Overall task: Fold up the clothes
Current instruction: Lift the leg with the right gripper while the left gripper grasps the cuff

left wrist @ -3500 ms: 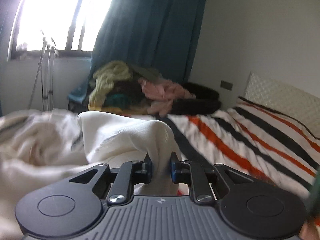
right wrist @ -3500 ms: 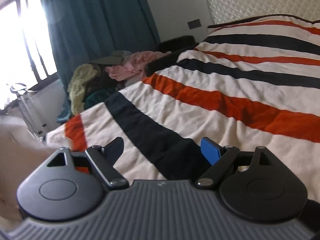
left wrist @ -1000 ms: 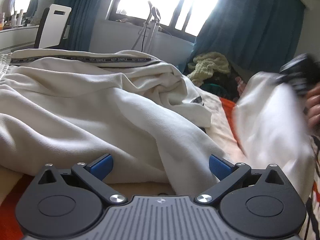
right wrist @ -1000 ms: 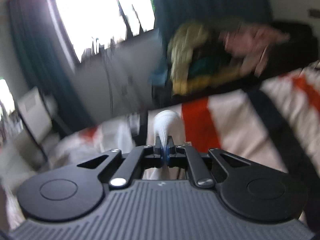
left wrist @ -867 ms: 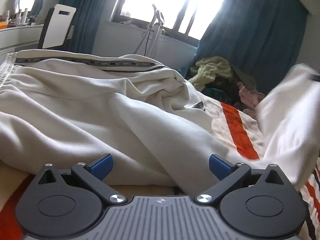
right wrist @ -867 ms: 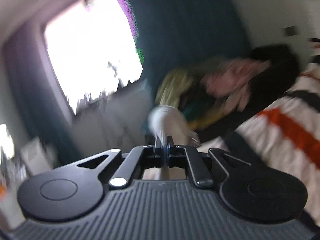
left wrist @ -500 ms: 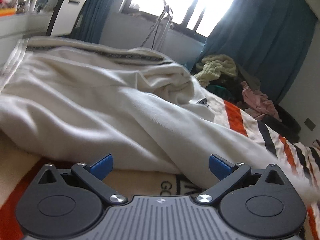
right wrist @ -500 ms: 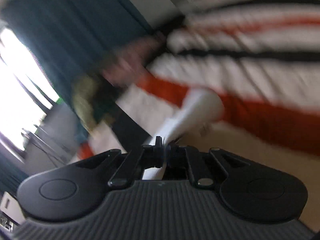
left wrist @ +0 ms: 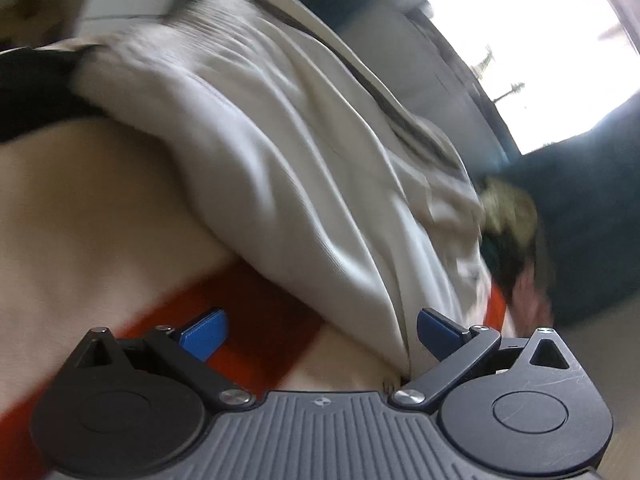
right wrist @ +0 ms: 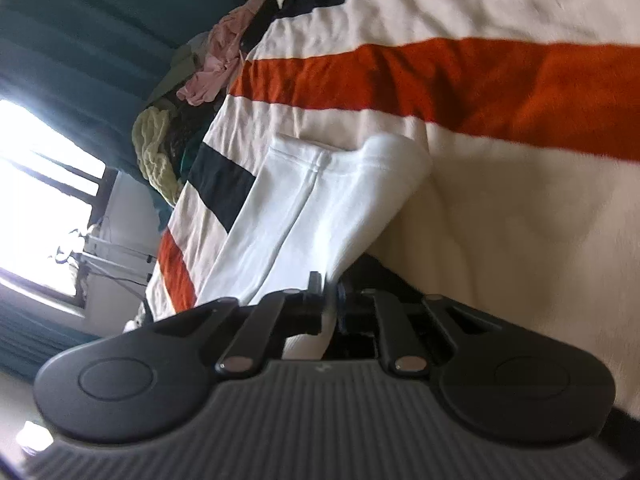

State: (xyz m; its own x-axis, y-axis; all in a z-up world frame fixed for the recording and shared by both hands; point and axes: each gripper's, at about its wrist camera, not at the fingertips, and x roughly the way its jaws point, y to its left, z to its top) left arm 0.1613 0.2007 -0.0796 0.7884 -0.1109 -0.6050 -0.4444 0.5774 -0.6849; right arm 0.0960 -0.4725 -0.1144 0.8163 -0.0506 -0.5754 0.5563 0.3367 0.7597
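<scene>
Folding has barely begun: the right gripper (right wrist: 326, 292) clamps the cream garment's (left wrist: 304, 168) white end (right wrist: 320, 196) over the striped bedspread (right wrist: 480, 80). The left gripper (left wrist: 320, 330) gapes, unladen, near what is probably the same garment's crumpled bulk, unfolded.

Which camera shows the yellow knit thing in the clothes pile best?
The right wrist view: the yellow knit garment is sharp there, its chunky weave visible beside the striped blanket. The left wrist view shows it only as a motion-blurred yellowish patch near the curtain.

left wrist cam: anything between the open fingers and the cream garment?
Only bare striped blanket lies between the left hand-held gripper and the cream garment, per the left wrist view.
</scene>
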